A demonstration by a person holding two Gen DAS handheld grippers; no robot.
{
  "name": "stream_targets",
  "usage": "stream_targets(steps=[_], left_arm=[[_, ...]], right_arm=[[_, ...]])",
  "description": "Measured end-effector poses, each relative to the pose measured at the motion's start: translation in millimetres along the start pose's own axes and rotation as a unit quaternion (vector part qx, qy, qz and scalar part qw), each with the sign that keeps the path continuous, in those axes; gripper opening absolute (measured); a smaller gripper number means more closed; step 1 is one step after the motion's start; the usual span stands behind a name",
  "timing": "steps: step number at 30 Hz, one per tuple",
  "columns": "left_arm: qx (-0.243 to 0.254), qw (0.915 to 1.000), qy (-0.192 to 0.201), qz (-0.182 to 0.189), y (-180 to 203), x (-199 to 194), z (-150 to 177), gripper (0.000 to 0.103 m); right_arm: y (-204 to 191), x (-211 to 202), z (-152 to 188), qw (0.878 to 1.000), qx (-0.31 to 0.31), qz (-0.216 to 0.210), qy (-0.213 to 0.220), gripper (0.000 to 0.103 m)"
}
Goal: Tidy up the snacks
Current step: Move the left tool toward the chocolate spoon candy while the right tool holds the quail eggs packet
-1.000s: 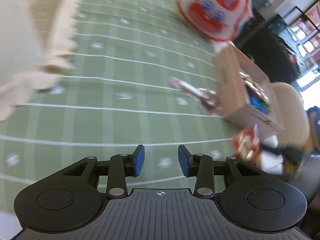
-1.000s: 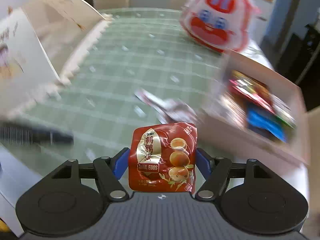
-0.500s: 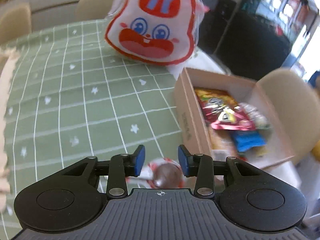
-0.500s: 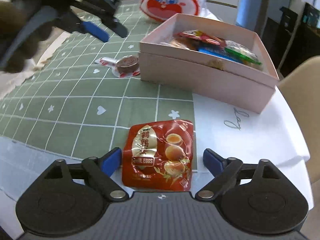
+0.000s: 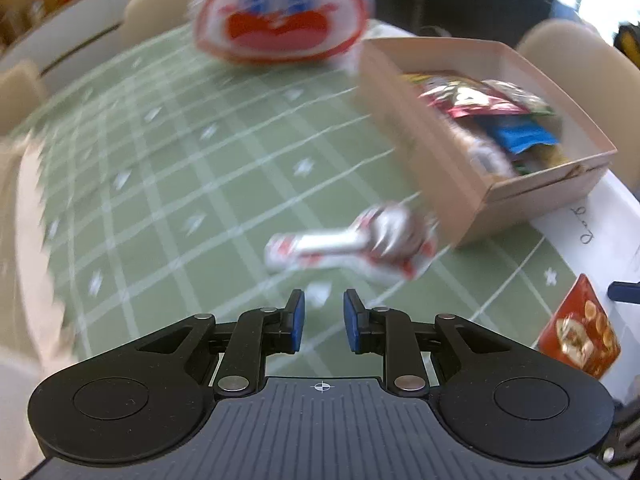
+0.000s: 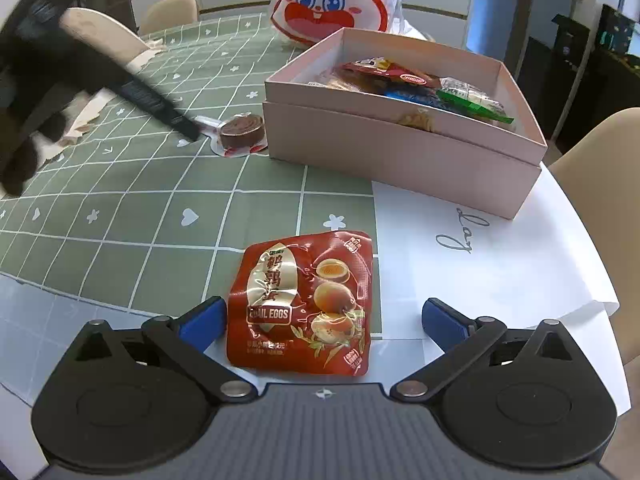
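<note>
Right gripper (image 6: 322,320) hangs low over the near edge of the counter (image 6: 500,264), jaws spread wide, and the red quail egg packet (image 6: 304,304) lies flat on the counter between them. The left pad sits just beside the packet's left edge (touching or not, I cannot tell), while the right pad stands clear with open space between it and the packet. The packet straddles the seam where the green checked cloth (image 6: 120,208) meets a white sheet with script lettering (image 6: 460,236).

Over on the other side, the left gripper (image 5: 323,320) hovers above the cloth, jaws only narrowly apart with nothing between them. Ahead of them lies a round chocolate snack in a red-and-white wrapper (image 5: 360,240), blurred in this view. From the right wrist camera the same snack (image 6: 240,130) shows sharply, lying on the cloth just beside the left wall of the pink box (image 6: 400,156), with the dark tip of the left gripper close by on its left.

The pink box sits open on the counter, several snack packets piled inside: red, blue and green wrappers (image 6: 420,88). Behind it stands a white bag printed with a red rabbit face (image 6: 328,4). The quail egg packet also appears at the far right edge of the left wrist view (image 5: 580,340).
</note>
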State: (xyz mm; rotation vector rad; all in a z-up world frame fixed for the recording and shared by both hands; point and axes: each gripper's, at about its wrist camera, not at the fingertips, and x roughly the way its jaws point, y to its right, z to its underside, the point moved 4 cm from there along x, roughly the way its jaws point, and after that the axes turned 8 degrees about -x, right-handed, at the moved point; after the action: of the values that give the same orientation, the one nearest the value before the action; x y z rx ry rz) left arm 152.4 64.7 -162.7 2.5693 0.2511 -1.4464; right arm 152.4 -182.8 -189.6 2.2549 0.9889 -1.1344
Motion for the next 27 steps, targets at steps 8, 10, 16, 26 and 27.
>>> stream_targets(steps=[8, 10, 16, 26, 27], left_arm=[[-0.259, 0.9651, -0.024, 0.03, -54, -33, 52, 0.026], [-0.28, 0.9586, -0.03, 0.043, -54, -41, 63, 0.026], [-0.257, 0.9623, -0.067, 0.058, -37, -53, 88, 0.025], [-0.314, 0.9451, -0.049, 0.078, -49, -62, 116, 0.022], [-0.32, 0.943, -0.048, 0.08, -51, -60, 115, 0.022]], right_arm=[[-5, -28, -39, 0.998, -0.04, -0.034, 0.036, 0.09], [-20, -32, -63, 0.995, -0.069, -0.051, 0.043, 0.09], [-46, 6, -151, 0.982, -0.137, -0.118, -0.052, 0.087], [-95, 98, -191, 0.925, -0.332, -0.101, -0.151, 0.044], [-100, 100, -193, 0.922, -0.346, -0.098, -0.141, 0.045]])
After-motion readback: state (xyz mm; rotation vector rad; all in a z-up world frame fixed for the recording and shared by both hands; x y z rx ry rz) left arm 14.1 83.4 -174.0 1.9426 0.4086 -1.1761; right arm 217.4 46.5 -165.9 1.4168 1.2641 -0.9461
